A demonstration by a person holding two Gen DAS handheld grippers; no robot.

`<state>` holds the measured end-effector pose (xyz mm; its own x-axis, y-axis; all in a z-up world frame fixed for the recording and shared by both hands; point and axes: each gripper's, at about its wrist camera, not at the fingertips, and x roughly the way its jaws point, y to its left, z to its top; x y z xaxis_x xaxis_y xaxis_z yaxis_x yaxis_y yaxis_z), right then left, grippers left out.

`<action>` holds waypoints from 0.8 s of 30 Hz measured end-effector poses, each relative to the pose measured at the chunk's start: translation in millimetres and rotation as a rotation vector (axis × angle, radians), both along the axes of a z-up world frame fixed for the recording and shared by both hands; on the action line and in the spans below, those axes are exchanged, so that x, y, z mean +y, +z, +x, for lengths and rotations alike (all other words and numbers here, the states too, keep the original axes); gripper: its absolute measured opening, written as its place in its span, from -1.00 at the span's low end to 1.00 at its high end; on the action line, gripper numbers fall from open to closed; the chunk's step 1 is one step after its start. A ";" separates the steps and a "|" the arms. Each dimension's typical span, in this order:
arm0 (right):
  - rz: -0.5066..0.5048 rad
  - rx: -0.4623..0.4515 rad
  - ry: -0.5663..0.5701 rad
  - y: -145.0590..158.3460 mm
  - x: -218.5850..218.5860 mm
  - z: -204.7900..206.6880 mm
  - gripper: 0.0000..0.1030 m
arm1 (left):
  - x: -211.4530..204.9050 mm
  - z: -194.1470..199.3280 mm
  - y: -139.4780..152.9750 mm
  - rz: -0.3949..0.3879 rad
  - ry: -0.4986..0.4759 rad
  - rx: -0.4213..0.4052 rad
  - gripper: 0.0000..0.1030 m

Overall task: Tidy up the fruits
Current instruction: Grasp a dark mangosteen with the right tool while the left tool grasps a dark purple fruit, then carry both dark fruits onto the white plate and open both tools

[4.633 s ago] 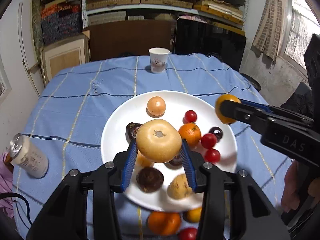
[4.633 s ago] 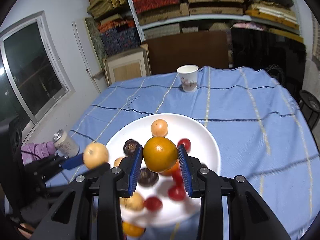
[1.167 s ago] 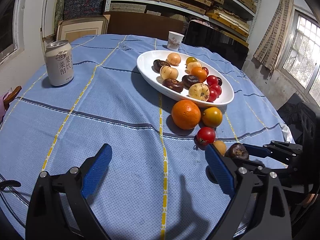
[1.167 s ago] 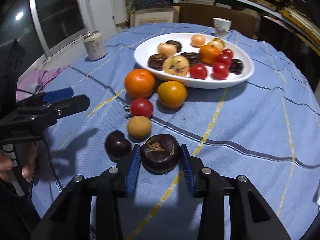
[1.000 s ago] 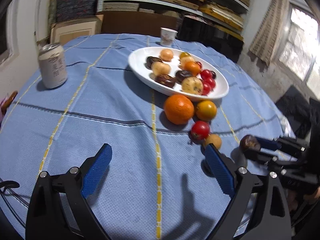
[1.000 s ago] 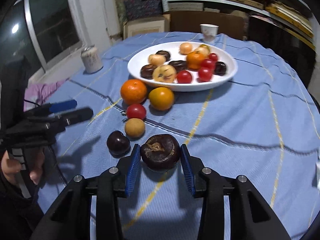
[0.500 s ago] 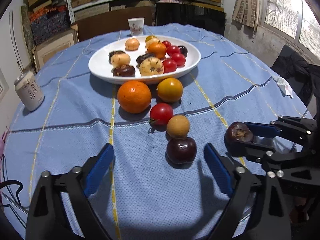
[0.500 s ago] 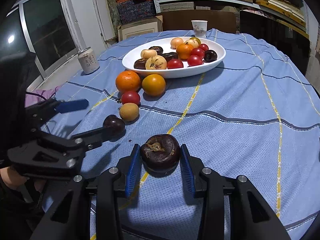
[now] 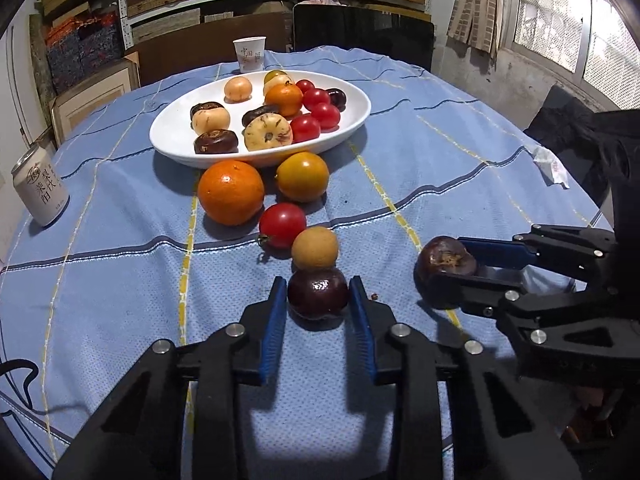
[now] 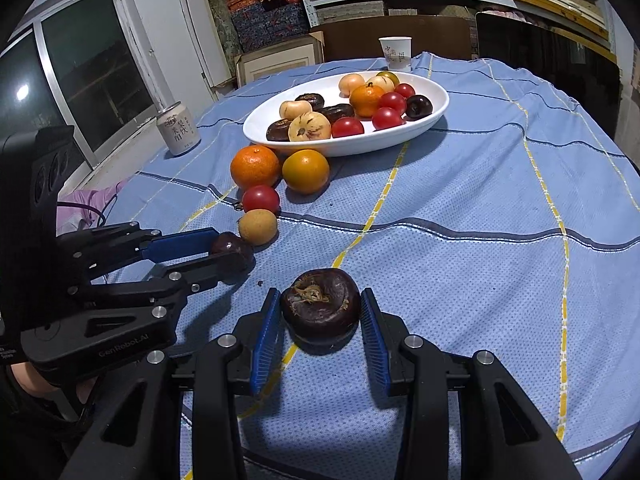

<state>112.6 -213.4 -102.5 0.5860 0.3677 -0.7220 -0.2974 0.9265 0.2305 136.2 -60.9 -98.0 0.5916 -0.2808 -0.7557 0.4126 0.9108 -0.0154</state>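
My left gripper [image 9: 317,285] is shut on a dark plum [image 9: 318,298] that rests on the blue cloth, at the near end of a row of loose fruit. Behind the plum lie a tan round fruit [image 9: 315,248], a red tomato [image 9: 282,225], an orange [image 9: 231,192] and a yellow-orange fruit [image 9: 302,176]. To the right, my right gripper [image 10: 320,294] is shut on a wrinkled dark brown fruit [image 10: 322,314], low at the cloth. A white plate [image 9: 172,136] behind the row holds several fruits. The right wrist view shows the left gripper [image 10: 230,249] on the plum [image 10: 228,245].
A drink can [image 9: 39,186] stands at the left table edge and a paper cup [image 9: 249,54] behind the plate. A crumpled tissue [image 9: 552,166] lies at the right edge. Shelves, boxes and a dark chair back stand beyond the table. A hand [image 10: 24,380] holds the left gripper.
My left gripper swung over from the left, came down around the dark plum and closed on it. The right gripper kept its grip on the brown fruit and barely moved.
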 end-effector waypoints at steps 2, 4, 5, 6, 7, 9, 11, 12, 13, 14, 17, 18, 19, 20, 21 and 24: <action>0.002 0.000 -0.001 0.1 -0.3 0.1 -0.20 | 0.6 0.3 -0.3 -0.006 -0.001 0.006 -0.39; 0.002 0.002 -0.002 -0.1 -0.7 0.6 -0.20 | -0.7 -0.1 -0.4 0.000 -0.002 0.006 -0.39; 0.002 0.002 -0.002 -0.2 -0.5 0.7 -0.20 | -1.4 -0.1 -0.7 0.004 -0.003 0.007 -0.38; 0.001 0.002 -0.002 -0.2 -0.3 0.8 -0.20 | -1.9 0.4 -1.8 0.010 -0.003 0.014 -0.35; 0.000 0.001 -0.002 -0.2 -0.2 0.8 -0.20 | -2.4 1.0 -3.0 0.013 -0.004 0.022 -0.28; -0.002 0.000 -0.002 -0.1 -0.1 0.5 -0.20 | -3.2 0.9 -3.7 0.014 -0.010 0.030 -0.12; 0.001 0.001 -0.002 -0.1 -0.4 0.9 -0.20 | -4.9 0.7 -4.7 0.021 -0.018 0.032 -0.12; 0.002 0.001 -0.002 -0.1 -0.5 1.0 -0.20 | -5.0 0.3 -4.6 0.022 -0.018 0.029 -0.12; 0.004 0.002 -0.001 -0.2 -0.7 1.2 -0.20 | -4.4 -0.4 -4.0 0.018 -0.017 0.023 -0.15; 0.007 0.003 -0.001 -0.2 -1.0 1.3 -0.20 | -4.2 -0.3 -4.6 0.016 -0.017 0.024 -0.38; 0.010 0.004 -0.001 -0.1 -1.6 1.2 -0.20 | -1.5 1.3 -4.6 0.000 -0.013 0.033 -0.39; 0.012 0.005 -0.001 -0.2 -2.1 1.4 -0.20 | -1.1 1.3 -4.2 -0.003 -0.013 0.033 -0.39; 0.011 0.005 -0.001 -0.1 -1.7 1.2 -0.20 | -0.7 0.9 -4.0 -0.005 -0.012 0.031 -0.39; 0.010 0.004 -0.001 0.1 -1.6 1.1 -0.20 | -0.3 0.6 -3.7 -0.008 -0.012 0.031 -0.39; 0.010 0.004 -0.001 0.2 -1.6 1.1 -0.20 | 0.3 0.2 -3.2 -0.011 -0.012 0.028 -0.39; 0.014 0.002 -0.001 0.3 -2.4 0.4 -0.20 | 2.7 -0.9 -1.3 -0.026 -0.007 0.019 -0.39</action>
<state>113.0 -215.8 -102.2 0.5847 0.3776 -0.7180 -0.2961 0.9234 0.2444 135.3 -58.2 -99.4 0.5750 -0.3045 -0.7594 0.4181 0.9072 -0.0471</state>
